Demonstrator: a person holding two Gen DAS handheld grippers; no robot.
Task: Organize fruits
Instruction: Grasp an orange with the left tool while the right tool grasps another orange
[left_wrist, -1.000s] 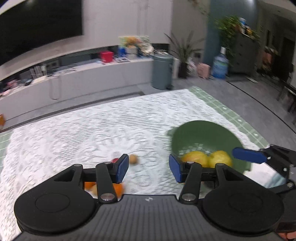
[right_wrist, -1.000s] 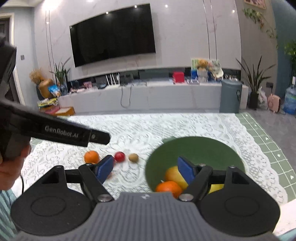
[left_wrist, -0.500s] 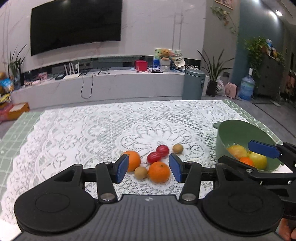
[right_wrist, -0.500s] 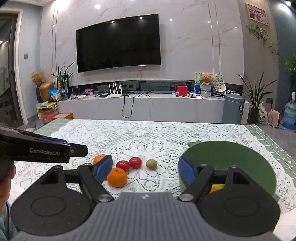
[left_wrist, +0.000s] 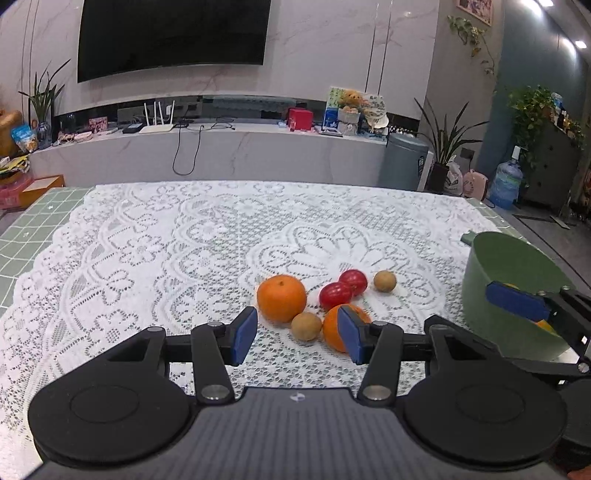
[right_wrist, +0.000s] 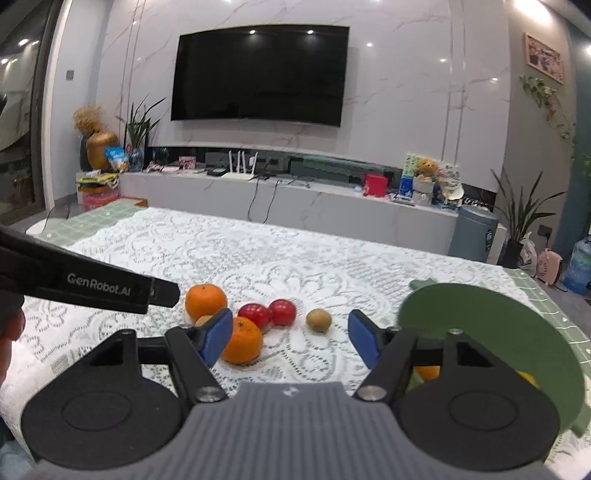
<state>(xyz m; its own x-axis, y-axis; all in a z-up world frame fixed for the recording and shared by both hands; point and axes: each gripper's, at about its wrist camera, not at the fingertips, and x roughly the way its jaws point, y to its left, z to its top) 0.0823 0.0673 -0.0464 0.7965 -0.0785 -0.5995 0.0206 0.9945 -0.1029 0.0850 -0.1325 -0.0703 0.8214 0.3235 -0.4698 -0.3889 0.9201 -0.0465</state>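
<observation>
Right wrist view: green bowl (right_wrist: 480, 325) holds an orange (right_wrist: 428, 372).

Both grippers' jaws wide apart, empty.

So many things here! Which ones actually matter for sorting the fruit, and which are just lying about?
For the job: two oranges, two red fruits, two small brown fruits, green bowl, left tongs, right tongs.

Lying about: television, router, grey bin, water bottle.
</observation>
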